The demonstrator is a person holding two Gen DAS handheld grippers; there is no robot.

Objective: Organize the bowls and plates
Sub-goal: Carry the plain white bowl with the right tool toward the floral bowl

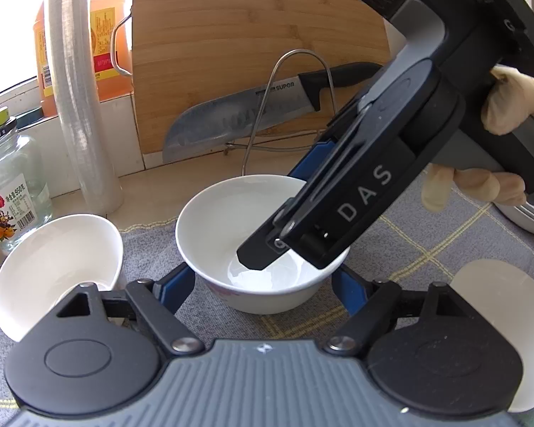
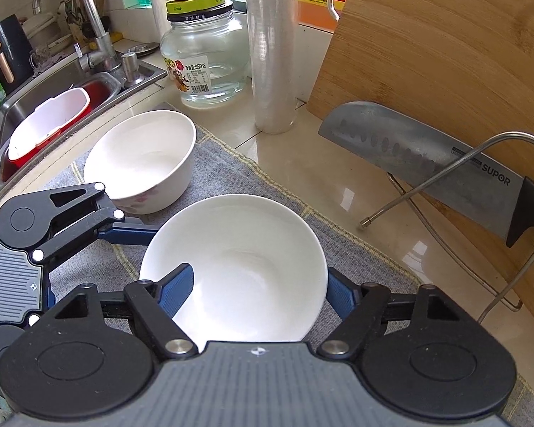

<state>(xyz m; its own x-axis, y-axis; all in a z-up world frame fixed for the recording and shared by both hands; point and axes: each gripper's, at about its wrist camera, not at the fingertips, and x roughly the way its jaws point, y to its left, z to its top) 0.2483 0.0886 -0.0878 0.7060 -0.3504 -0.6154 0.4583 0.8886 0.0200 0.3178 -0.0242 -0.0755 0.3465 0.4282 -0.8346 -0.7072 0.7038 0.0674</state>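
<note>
A white bowl [image 1: 231, 220] [image 2: 245, 270] stands upright on the grey checked cloth [image 1: 409, 249]. My left gripper [image 1: 263, 284] is open, its blue fingers [image 1: 176, 284] on either side of the bowl's near wall. My right gripper [image 2: 260, 291] is open and straddles the bowl's rim, one finger [image 2: 178, 286] inside and one outside; in the left wrist view its black finger [image 1: 263, 252] dips into the bowl. A second white bowl [image 1: 57, 267] [image 2: 142, 163], with a floral mark on its side, sits to the left. A white plate [image 1: 509, 320] lies at the right.
A bamboo cutting board [image 2: 445, 71] leans at the back with a Supor knife [image 2: 427, 156] and a wire rack [image 2: 462, 195]. A glass jar [image 2: 203, 64], a plastic-wrap roll [image 2: 270, 53] and an orange bottle [image 1: 103, 42] stand behind. A sink [image 2: 35, 114] holds a red-and-white basin.
</note>
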